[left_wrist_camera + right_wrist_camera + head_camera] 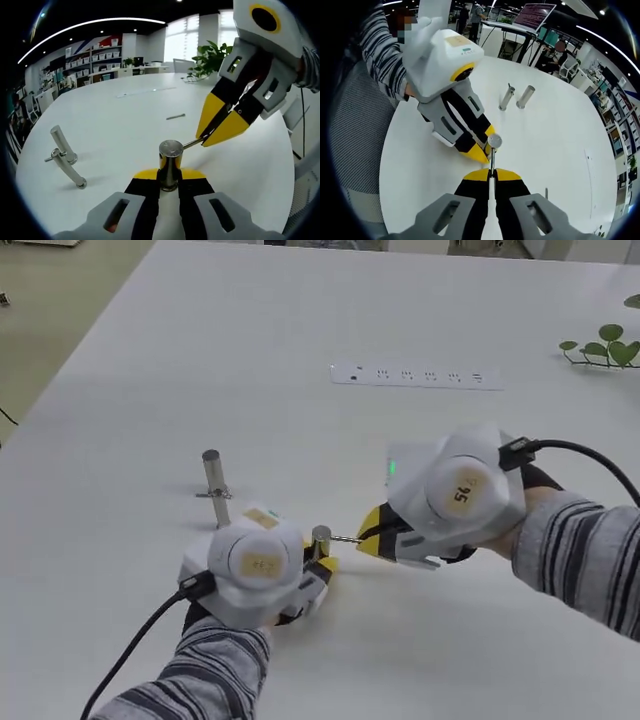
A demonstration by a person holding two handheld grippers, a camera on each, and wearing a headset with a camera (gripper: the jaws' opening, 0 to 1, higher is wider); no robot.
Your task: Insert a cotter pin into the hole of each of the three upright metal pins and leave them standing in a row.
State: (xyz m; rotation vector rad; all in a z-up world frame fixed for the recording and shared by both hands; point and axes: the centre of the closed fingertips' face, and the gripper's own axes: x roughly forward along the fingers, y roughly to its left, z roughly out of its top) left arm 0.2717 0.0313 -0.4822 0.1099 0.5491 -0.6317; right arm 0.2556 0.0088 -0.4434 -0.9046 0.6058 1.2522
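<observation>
I see the wide white table spread under both tools. My left gripper is clenched around a short upright steel pin, with a yellow-tipped jaw on either side of its shaft. My right gripper pinches a thin metal cotter pin, its tip meeting that pin just under the head. Two more steel pins stand close together further left, a second cotter pin crosswise at them
</observation>
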